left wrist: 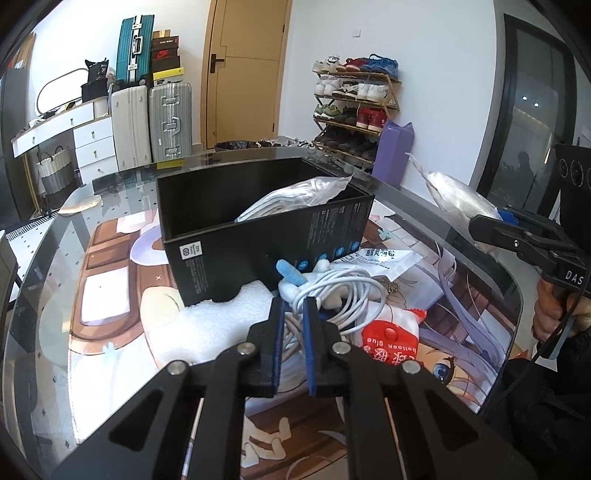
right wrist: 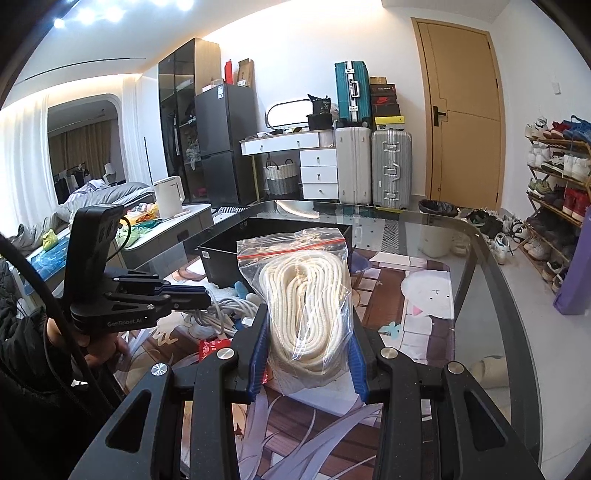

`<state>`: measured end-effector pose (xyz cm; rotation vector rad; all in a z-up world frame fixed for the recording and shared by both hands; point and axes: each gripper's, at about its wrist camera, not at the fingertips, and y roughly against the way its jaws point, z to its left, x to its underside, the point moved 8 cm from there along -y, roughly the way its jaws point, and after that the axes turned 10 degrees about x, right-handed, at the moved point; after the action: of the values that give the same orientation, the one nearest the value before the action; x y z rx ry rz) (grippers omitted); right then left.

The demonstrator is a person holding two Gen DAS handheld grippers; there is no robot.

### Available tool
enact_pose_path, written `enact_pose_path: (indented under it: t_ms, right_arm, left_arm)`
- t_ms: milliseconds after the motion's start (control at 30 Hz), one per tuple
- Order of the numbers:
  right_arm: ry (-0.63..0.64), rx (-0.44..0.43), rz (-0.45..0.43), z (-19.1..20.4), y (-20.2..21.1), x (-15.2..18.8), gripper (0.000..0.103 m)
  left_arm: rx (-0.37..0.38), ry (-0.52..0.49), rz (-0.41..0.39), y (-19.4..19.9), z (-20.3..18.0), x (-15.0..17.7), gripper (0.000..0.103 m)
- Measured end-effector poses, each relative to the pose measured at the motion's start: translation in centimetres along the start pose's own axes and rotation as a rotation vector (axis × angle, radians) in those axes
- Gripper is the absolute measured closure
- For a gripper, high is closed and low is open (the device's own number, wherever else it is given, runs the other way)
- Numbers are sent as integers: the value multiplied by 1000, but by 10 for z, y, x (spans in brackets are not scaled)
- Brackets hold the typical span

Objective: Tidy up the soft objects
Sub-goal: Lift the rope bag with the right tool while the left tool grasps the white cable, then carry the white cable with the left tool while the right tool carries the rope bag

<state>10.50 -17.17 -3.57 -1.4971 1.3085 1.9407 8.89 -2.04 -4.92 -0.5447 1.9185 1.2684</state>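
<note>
Glass desk (right wrist: 461, 236) w/ anime mat; suitcases, shoe rack (left wrist: 354, 110) behind. Right hand-held gripper (right wrist: 308, 354) pinches rope bag (right wrist: 306, 295); left hand-held gripper (left wrist: 295, 306) pinches white cable (left wrist: 332, 291).

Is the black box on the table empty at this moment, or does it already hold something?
Not empty: the open-topped black box already holds a clear bag with something pale inside, whose top sticks up above the rim.

Both views are bright and evenly lit. In the right wrist view, ceiling spotlights (right wrist: 86, 13) flare at upper left, with a glowing light strip below them. The glass worktop (left wrist: 424, 199) carries pale reflections and glare. Fisheye bending curves the door and walls, frame corners go black, and detail stays sharp mid-frame.
</note>
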Motion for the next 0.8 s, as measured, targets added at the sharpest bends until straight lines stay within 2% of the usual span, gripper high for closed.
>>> enact_pose_path:
  t_ms: [100,167,233,267,567,633,667,800]
  right_arm:
    - [12,0,9,1,1,1,66]
    - [16,-9,6,2,2,1,66]
    - [28,-11,13,4,2,2,66]
    - [37,-12,16,5,1,2,66]
    - [49,-29,36,10,-3,5,66]
    - [49,-31,37,11,-5,4,66]
    - [49,-33,39,11,-4,4,66]
    - [44,-37,40,13,-6,4,66]
  left_arm:
    - [-18,-15,14,-2,-1,0,89]
    - [-32,-27,31,-5,-2,1,72]
    - [-53,-58,36,-6,-5,0,61]
    - [-63,-73,39,-7,-6,-1,59]
    - [-69,-113,110,-25,-7,-6,60]
    - [-71,-130,122,-28,-9,-6,66]
    - [-68,-133,125,-29,-9,-6,76]
    - [-48,-155,125,-28,-14,-6,83]
